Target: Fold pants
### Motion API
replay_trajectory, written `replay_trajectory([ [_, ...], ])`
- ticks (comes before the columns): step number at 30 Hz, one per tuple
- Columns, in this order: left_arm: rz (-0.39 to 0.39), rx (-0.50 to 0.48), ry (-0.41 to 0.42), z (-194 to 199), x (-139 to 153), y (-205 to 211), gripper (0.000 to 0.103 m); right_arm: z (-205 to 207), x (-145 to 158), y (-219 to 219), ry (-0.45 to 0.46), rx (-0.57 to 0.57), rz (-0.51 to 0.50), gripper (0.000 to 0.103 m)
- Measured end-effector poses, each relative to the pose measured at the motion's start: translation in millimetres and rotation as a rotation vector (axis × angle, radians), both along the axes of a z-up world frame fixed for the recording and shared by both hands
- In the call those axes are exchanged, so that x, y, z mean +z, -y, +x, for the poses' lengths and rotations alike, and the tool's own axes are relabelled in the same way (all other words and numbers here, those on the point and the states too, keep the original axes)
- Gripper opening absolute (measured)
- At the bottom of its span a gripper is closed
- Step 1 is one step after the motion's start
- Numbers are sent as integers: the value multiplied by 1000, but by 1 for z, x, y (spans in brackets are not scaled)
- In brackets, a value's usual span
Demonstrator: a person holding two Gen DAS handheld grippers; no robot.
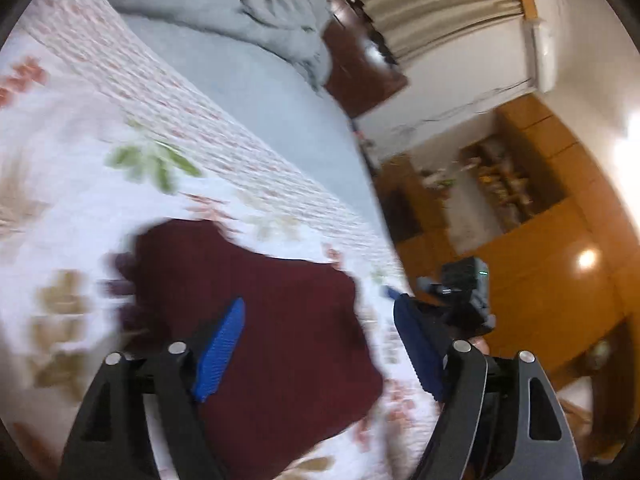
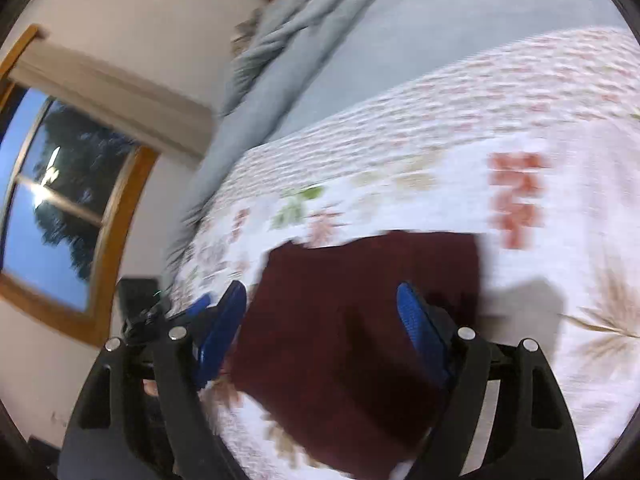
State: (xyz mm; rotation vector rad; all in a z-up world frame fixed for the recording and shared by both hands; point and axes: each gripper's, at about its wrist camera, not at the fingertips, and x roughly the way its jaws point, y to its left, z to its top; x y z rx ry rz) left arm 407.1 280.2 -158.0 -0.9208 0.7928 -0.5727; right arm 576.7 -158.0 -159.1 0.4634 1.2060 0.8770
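Note:
The dark maroon pants point(image 1: 256, 320) lie folded into a compact block on the floral bedspread point(image 1: 80, 184). They also show in the right wrist view point(image 2: 352, 328). My left gripper point(image 1: 320, 344) is open and empty, held above the pants with its blue pads spread wide. My right gripper point(image 2: 324, 328) is open and empty too, above the same pants. The other gripper shows at the bed's edge in each view, on the right in the left wrist view point(image 1: 460, 296) and on the left in the right wrist view point(image 2: 152, 312). Both views are blurred.
A light blue sheet point(image 1: 256, 92) and a crumpled grey blanket point(image 1: 276, 12) cover the far part of the bed. Wooden cabinets point(image 1: 540, 248) stand beyond the bed's right edge. A window point(image 2: 60, 208) is in the wall at the left of the right wrist view.

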Motion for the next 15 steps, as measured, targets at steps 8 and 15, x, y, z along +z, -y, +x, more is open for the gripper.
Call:
replay_trajectory([
  [8, -111, -11, -157, 41, -77, 24, 53, -6, -72, -67, -196, -26, 45, 49],
  [15, -153, 53, -163, 17, -99, -2, 46, -27, -77, -39, -246, -63, 70, 25],
])
